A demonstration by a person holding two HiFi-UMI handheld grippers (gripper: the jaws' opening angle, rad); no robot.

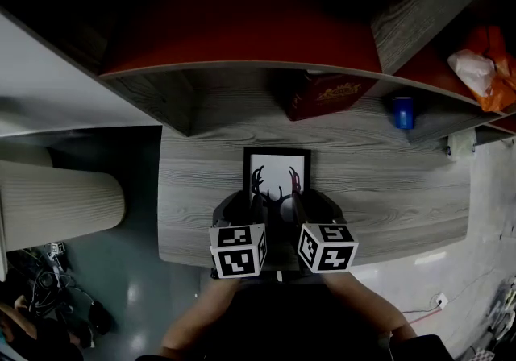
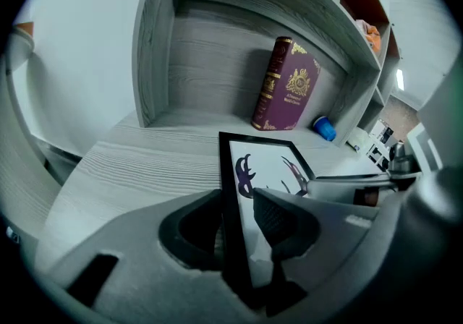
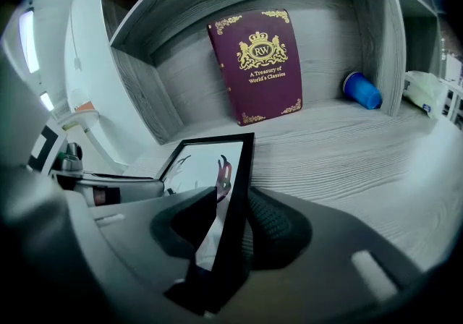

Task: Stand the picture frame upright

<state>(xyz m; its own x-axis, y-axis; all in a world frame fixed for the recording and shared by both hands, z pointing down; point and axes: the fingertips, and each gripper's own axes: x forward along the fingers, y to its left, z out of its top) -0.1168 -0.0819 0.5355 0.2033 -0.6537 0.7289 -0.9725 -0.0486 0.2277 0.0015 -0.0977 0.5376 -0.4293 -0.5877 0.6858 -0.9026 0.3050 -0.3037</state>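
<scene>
Frame (image 1: 276, 172) lies flat on the desk (image 1: 387, 190), long axis pointing away toward the book (image 1: 322, 95), near end held: right gripper (image 3: 230, 225) clamps its right rail, left gripper (image 2: 239, 221) seemingly clamps its left.

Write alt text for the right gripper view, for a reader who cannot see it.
The right gripper grips the right edge of a black picture frame on a grey wooden desk. Behind it, a maroon book leans against the back of a shelf nook, with a blue cup to its right.
</scene>
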